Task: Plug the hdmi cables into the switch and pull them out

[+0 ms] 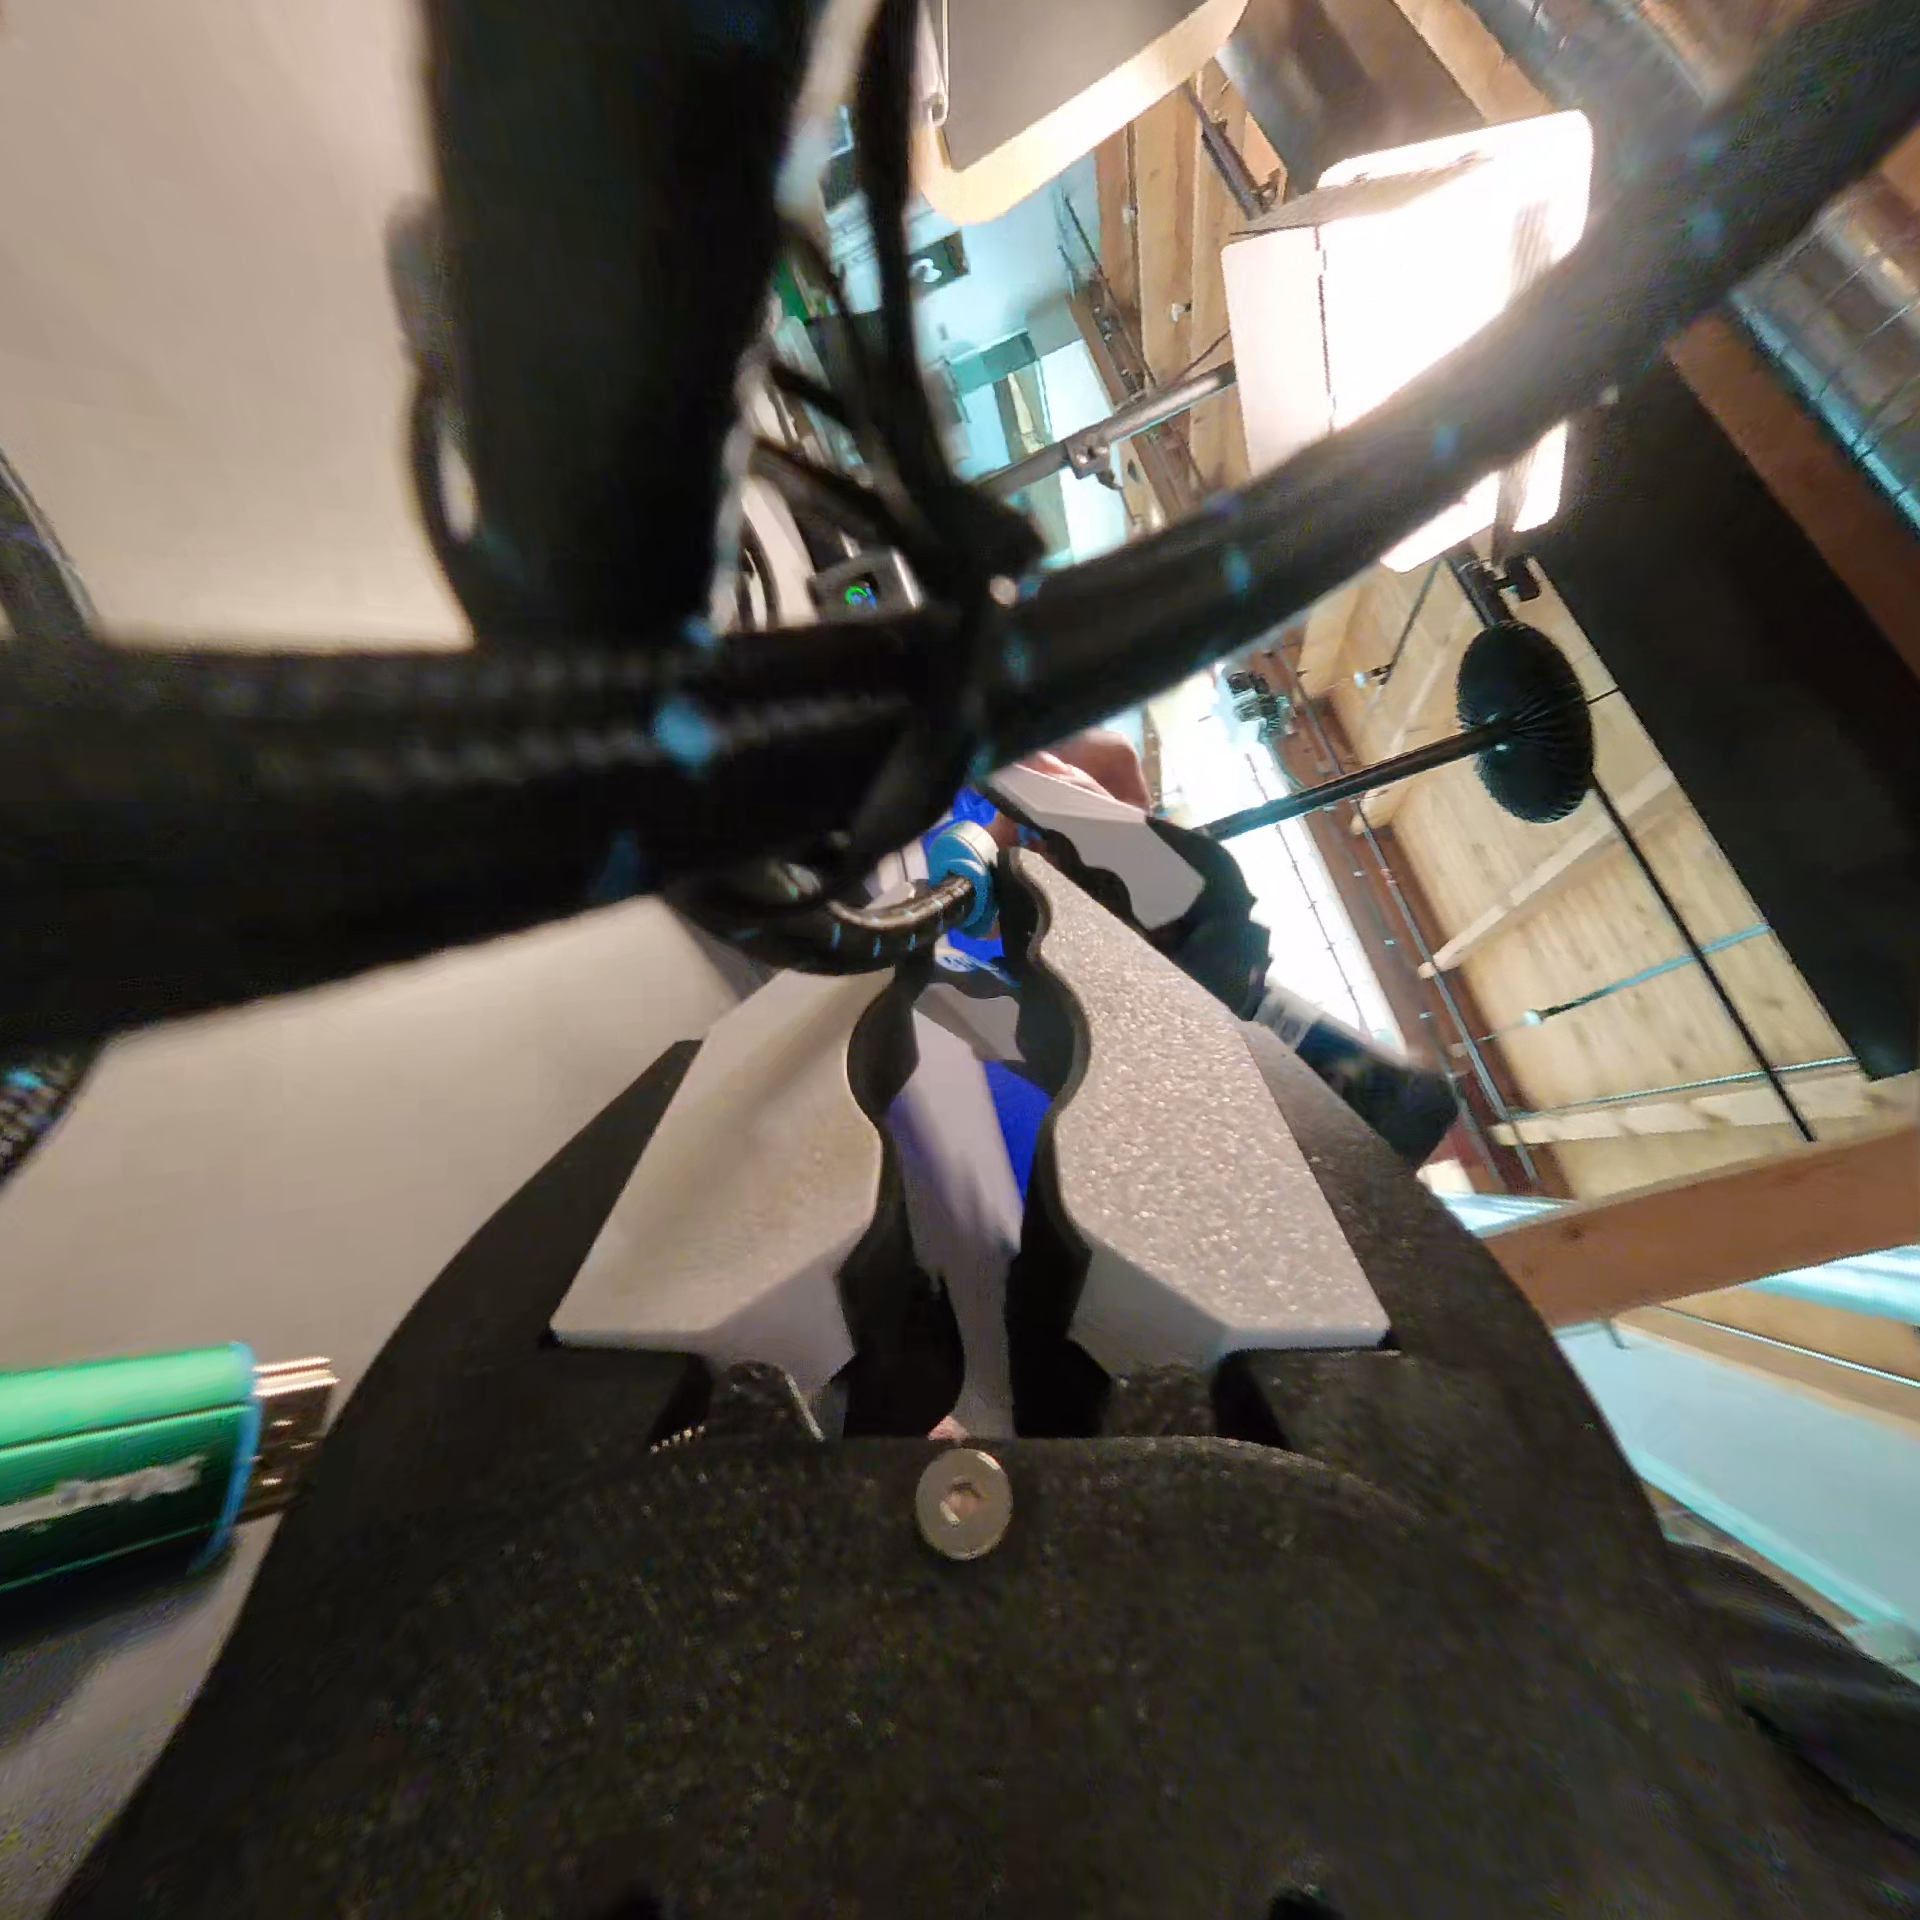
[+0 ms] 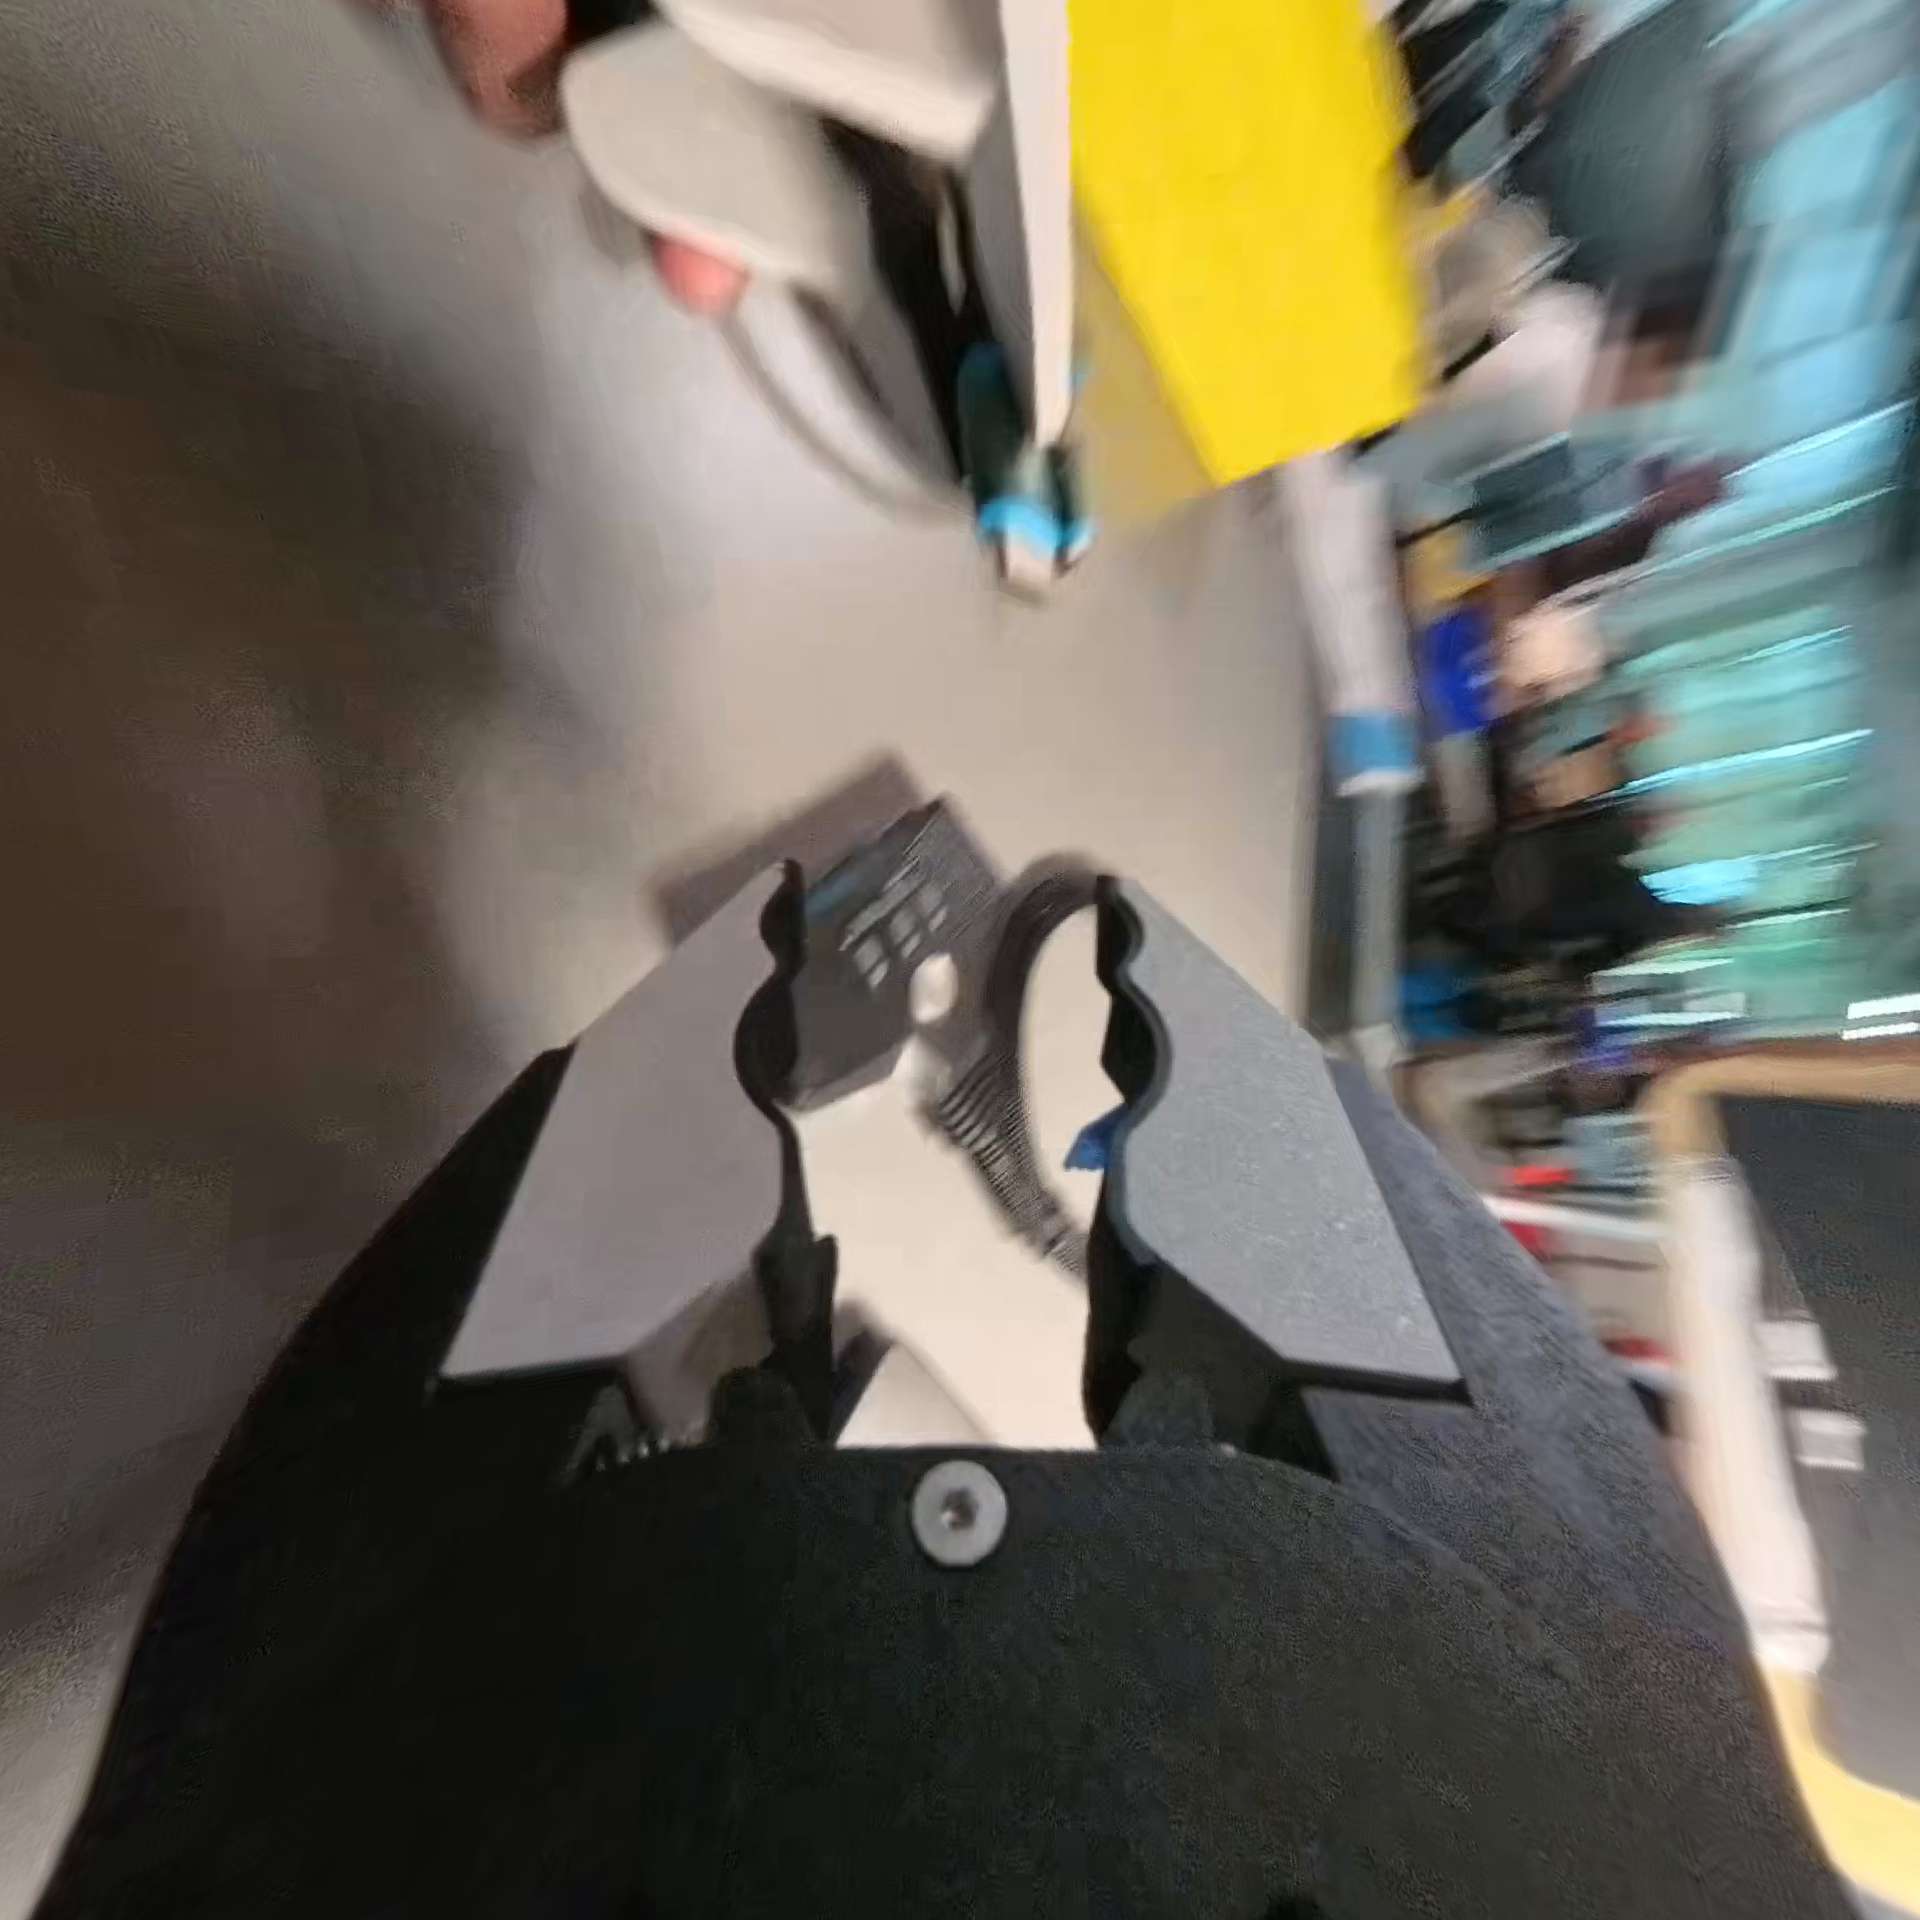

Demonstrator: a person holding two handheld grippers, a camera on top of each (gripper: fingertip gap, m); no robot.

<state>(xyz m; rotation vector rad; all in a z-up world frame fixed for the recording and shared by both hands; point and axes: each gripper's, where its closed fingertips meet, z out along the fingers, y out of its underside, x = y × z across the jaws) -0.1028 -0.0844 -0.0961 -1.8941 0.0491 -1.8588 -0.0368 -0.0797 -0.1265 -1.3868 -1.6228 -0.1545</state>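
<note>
The left gripper (image 1: 961, 935) is pinching one braided HDMI cable (image 1: 894, 925), while the right gripper (image 2: 951, 894), jaws parted, is hovering beside one black switch (image 2: 883, 935) on the table (image 2: 520, 623).

Overhead glare; heavy motion blur.
</note>
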